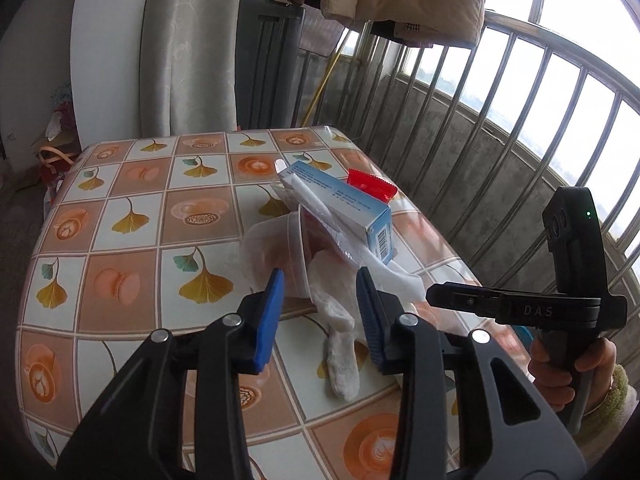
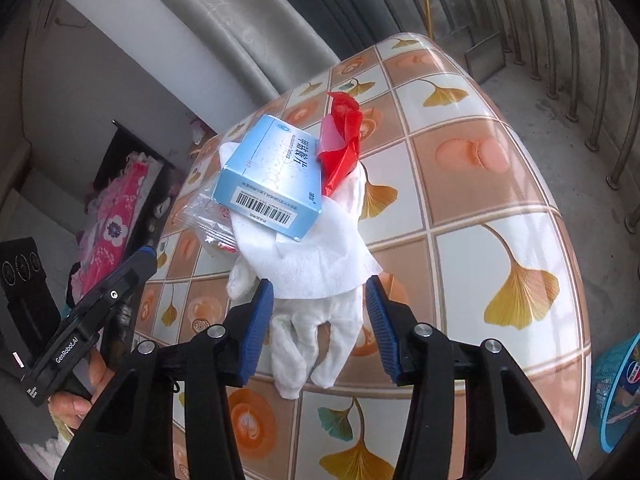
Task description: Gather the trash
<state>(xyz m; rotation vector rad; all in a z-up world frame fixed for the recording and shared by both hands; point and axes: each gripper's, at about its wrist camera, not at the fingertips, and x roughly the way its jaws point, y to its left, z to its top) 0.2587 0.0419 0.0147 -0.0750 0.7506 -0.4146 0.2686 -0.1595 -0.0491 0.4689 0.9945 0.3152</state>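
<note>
- Balcony setting: railing bars (image 1: 500, 92) and a grey curtain (image 1: 188, 48) stand behind a desk (image 1: 132, 216) covered in a ginkgo-and-coffee print cloth.
- Your left gripper (image 1: 320, 312) has its fingers spread and holds nothing; it hovers at the near end of the trash pile, with the white glove (image 1: 340, 344) lying between the blue pads.
- Your right gripper (image 2: 320, 320) is also spread and empty, and straddles the same glove (image 2: 316, 340) from the other side.
- Both are aimed at one heap, so likely you're picking which piece goes first; the glove is nearest to both.
- On the glove lies a white tissue (image 2: 312, 248), and on that the blue medicine box (image 2: 272, 180), tilted, with its barcode side toward the right camera.
- Red wrapper (image 2: 340, 140) touches the box's far end; clear plastic bag (image 2: 208, 220) sticks out beside the box.
- Left view shows a clear plastic cup (image 1: 296, 248) on its side under the box.
- Blue basket (image 2: 616, 392) sits off the desk edge, low right, with something already in it; probably the bin.
</note>
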